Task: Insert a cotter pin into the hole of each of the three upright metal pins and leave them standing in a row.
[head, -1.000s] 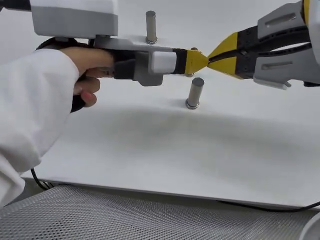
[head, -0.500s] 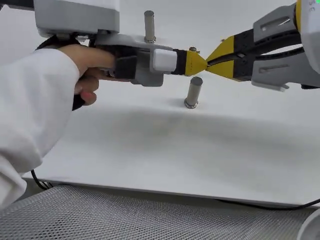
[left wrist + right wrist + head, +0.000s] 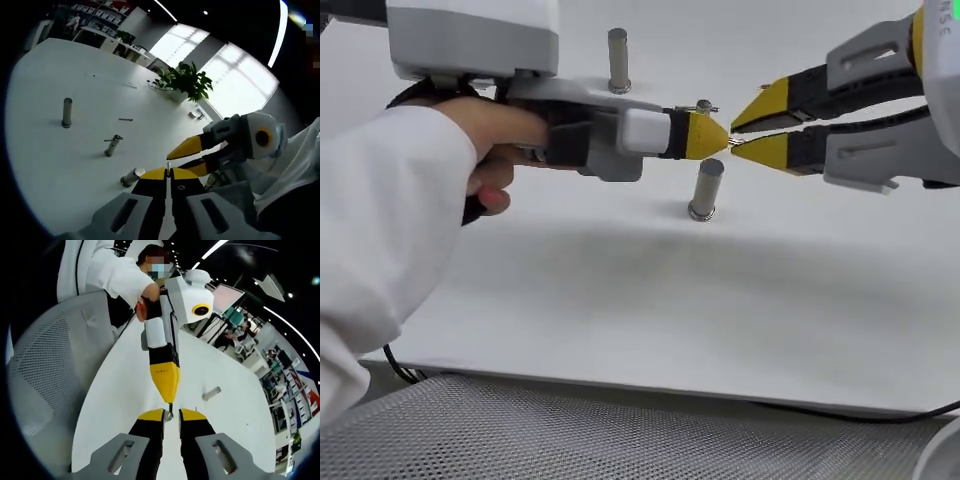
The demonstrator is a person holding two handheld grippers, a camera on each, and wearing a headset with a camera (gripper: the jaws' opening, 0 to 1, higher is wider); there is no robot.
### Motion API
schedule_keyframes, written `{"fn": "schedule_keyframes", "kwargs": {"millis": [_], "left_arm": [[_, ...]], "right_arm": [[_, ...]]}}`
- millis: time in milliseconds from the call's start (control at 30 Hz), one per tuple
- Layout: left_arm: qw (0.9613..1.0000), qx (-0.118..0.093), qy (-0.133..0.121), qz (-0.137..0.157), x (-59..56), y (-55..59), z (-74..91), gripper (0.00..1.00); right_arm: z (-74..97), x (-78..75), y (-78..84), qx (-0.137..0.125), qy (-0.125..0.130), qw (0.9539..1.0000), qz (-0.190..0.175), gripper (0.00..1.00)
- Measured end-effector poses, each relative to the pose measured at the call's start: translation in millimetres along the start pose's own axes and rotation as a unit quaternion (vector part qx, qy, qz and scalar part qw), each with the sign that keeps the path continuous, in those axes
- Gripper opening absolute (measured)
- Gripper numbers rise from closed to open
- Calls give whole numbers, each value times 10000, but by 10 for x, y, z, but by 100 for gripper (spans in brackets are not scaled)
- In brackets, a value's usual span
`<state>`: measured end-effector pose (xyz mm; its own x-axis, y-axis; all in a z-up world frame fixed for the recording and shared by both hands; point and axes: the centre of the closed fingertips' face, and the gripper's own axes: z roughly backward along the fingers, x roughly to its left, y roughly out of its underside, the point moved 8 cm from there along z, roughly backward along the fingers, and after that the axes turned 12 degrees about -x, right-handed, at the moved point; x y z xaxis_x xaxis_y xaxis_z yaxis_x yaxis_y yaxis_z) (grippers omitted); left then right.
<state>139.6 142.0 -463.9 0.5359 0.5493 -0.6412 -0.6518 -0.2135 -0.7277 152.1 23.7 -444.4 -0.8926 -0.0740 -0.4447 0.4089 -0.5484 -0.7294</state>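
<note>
White sleeve (image 3: 380, 230) at the left, guiding the left gripper (image 3: 721, 137), whose yellow jaws pinch a cotter pin (image 3: 168, 166) above the table (image 3: 620, 290). Behind stand the far metal pin (image 3: 618, 58) and the middle metal pin (image 3: 113, 146), already crossed by a second cotter pin (image 3: 107, 141); the near metal pin (image 3: 705, 190) stands below. On the right gripper (image 3: 734, 139) the jaws sit narrowly parted around the held pin's free end.

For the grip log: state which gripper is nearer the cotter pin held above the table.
Left. The left gripper is shut on the cotter pin; the right gripper is open, its jaws either side of the pin's free end.
</note>
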Motion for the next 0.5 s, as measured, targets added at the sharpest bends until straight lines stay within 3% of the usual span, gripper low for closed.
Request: {"fn": "schedule_keyframes", "kwargs": {"millis": [267,367,400,500], "left_arm": [[9997,-12,51,-248,-9,-24,64,0],[9991,-26,69,-427,-17,-37,78,0],[9988,-18,81,-487,-20,-40,81,0],[9980,1,107,-623,-28,-51,92,0]], "right_arm": [[-5,-31,74,13,-25,9962,-870,7],[95,-31,208,-122,15,9915,-1294,8],[155,-45,283,-229,52,9867,-1606,8],[128,-84,268,-429,-27,9783,-2025,10]]}}
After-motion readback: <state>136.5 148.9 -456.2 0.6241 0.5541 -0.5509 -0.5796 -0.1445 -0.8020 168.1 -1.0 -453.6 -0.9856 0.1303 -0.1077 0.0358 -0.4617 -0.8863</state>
